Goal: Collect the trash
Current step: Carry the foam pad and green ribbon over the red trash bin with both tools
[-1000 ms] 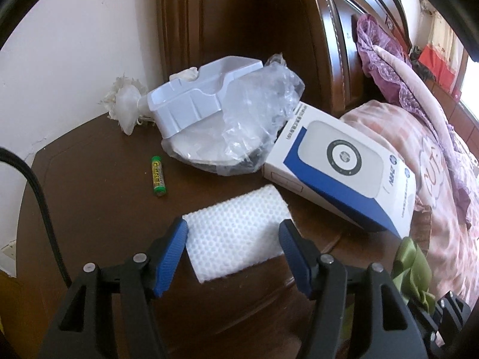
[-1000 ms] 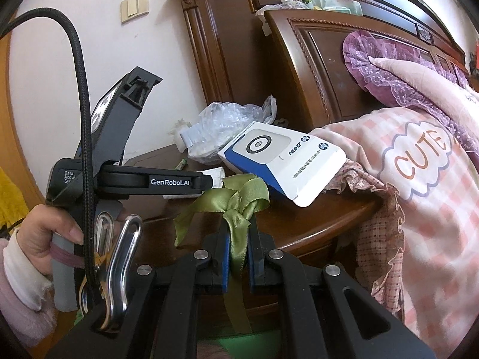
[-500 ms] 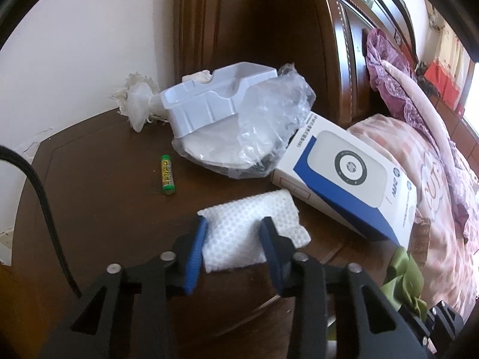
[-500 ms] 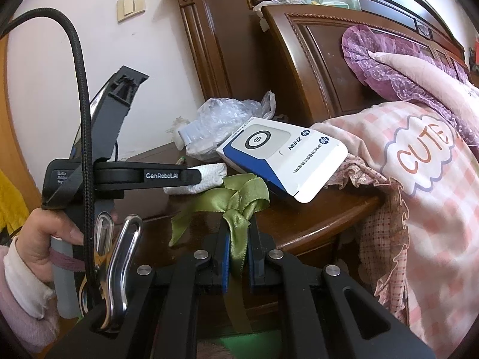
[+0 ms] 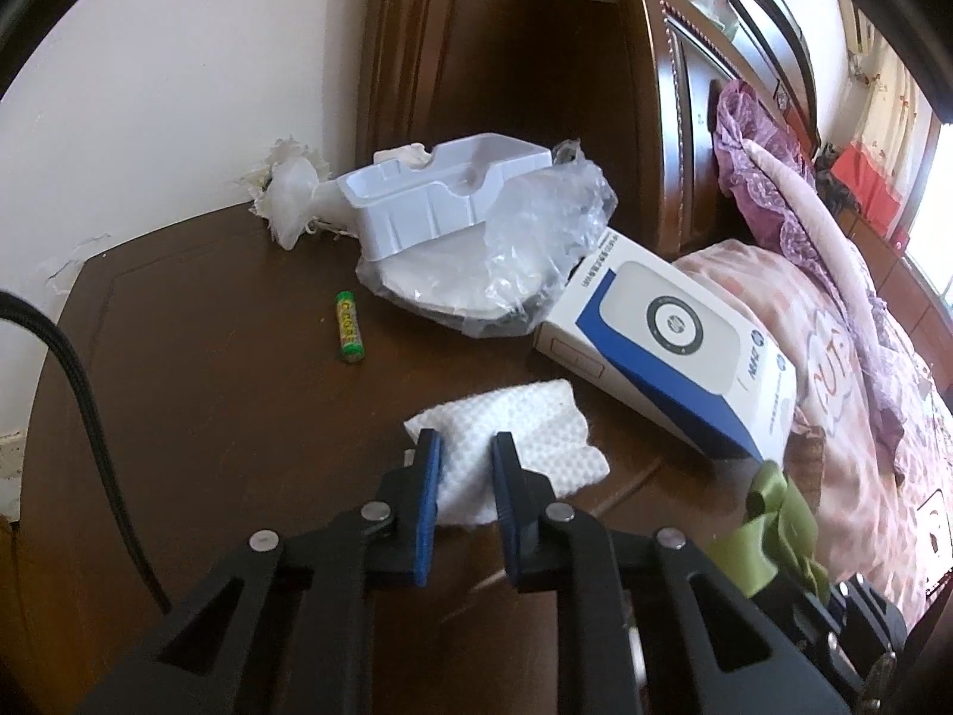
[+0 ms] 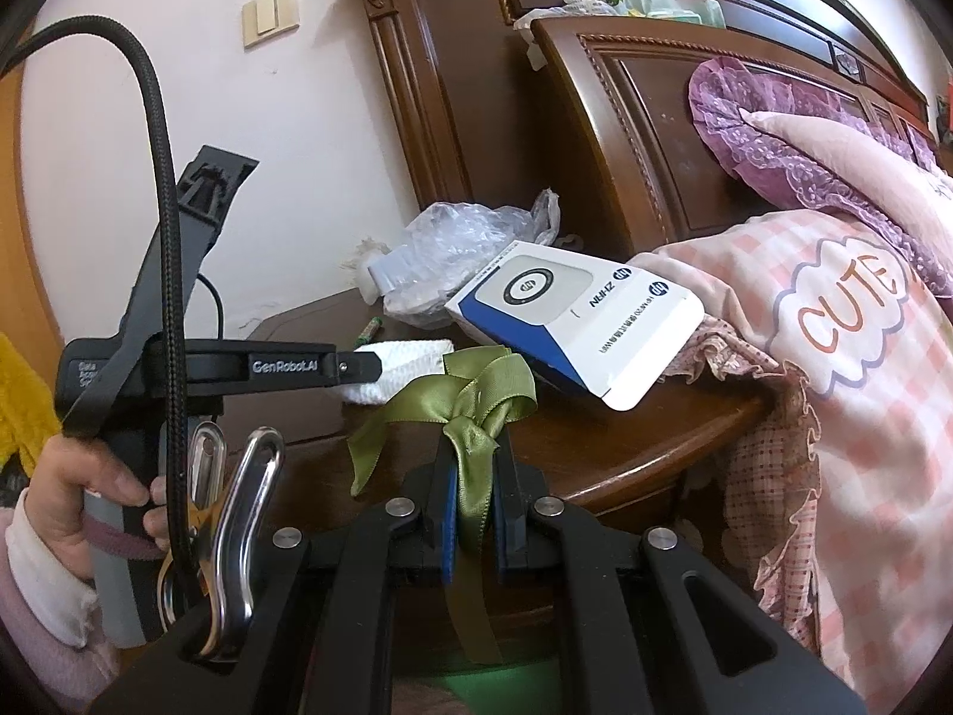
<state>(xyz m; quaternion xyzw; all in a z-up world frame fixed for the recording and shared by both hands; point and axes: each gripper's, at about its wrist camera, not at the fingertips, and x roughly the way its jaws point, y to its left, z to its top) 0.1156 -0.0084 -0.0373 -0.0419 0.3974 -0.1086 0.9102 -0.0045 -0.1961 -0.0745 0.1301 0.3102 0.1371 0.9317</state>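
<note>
Bright daylight pours in from the far right, blowing out that edge; fisheye corners go dark and warped.

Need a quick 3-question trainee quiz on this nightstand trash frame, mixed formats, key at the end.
1. True or false: the right tool is shut on a green ribbon.
2. Multiple choice: what lies between the fingers of the left tool? A) the battery B) the white wipe C) the blue-and-white box
3. Fill in: the clear plastic bag lies against a white plastic ____ at the back of the nightstand.

Key
1. True.
2. B. The jaws are closing around the wipe, which is bunched between them.
3. tray.
</note>
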